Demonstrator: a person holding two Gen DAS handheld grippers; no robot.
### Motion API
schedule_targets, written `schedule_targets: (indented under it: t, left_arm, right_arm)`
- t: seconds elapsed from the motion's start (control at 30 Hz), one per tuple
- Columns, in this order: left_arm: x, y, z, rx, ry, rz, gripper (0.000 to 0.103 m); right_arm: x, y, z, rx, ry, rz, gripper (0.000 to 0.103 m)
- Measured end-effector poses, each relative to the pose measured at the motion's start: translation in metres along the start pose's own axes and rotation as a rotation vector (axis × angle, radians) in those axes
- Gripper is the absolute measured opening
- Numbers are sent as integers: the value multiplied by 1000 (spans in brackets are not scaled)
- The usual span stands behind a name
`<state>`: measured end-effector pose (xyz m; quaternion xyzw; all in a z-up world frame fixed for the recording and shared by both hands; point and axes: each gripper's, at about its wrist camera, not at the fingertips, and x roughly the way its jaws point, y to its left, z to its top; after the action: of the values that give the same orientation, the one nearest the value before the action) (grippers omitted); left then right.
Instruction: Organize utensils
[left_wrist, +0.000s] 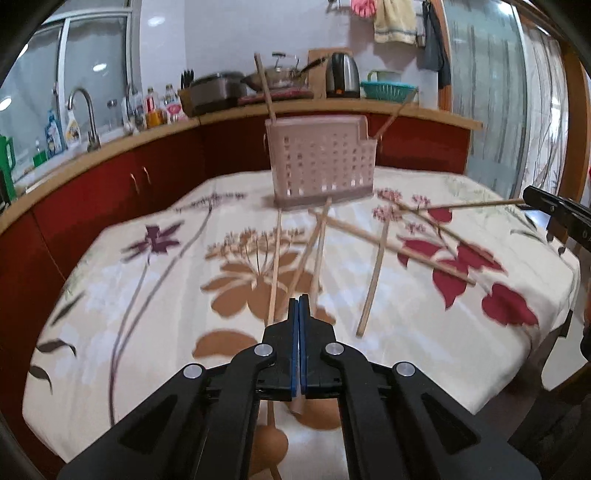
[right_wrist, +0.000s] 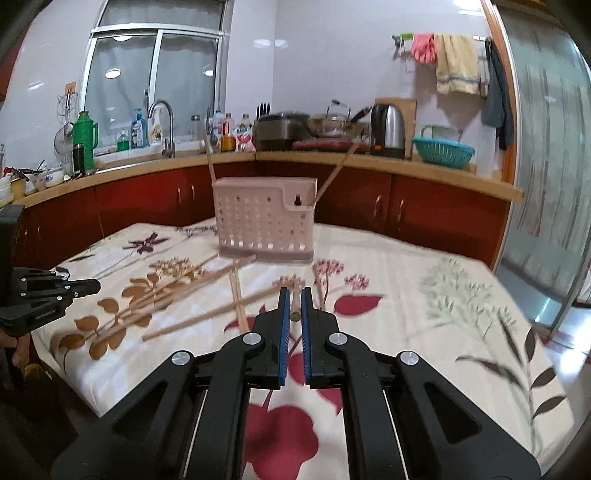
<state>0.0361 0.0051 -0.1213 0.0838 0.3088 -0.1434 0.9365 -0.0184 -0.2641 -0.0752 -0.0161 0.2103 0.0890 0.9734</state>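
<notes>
The left gripper (left_wrist: 298, 301) has its jaws pressed together, pads touching; a wooden stub shows just under them, but whether it is clamped there I cannot tell. The right gripper (right_wrist: 294, 295) stands narrowly open around a chopstick (right_wrist: 295, 306) whose blunt end sits between the blue pads; contact is unclear, so I cannot tell if it is gripped. The same stick appears in the left view running from the right gripper (left_wrist: 554, 210) toward the table centre. Loose chopsticks (left_wrist: 373, 273) lie crossed on the floral cloth (left_wrist: 147, 314), between both grippers and the holder (left_wrist: 320, 160), some reaching its base. The pink perforated holder stands upright at the table's far side with two sticks (right_wrist: 334, 173) leaning out of it, one at each end. Motion blur smears the sticks, so their count is hard to make out, and the near ends of those ahead of the left gripper are hidden under it
</notes>
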Motion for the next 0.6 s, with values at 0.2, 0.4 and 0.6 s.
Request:
schedule_targets:
  t: [0.2, 0.4, 0.6]
  left_arm:
    - [16, -1, -15, 8, 75, -23, 1]
    - [23, 2, -22, 9, 106, -14, 11]
    - [25, 7, -26, 9, 114, 9, 38]
  right_arm:
    - [19, -4, -25, 35, 59, 17, 7]
    - [30, -4, -40, 28, 91, 33, 7]
    - [34, -8, -50, 44, 113, 42, 10]
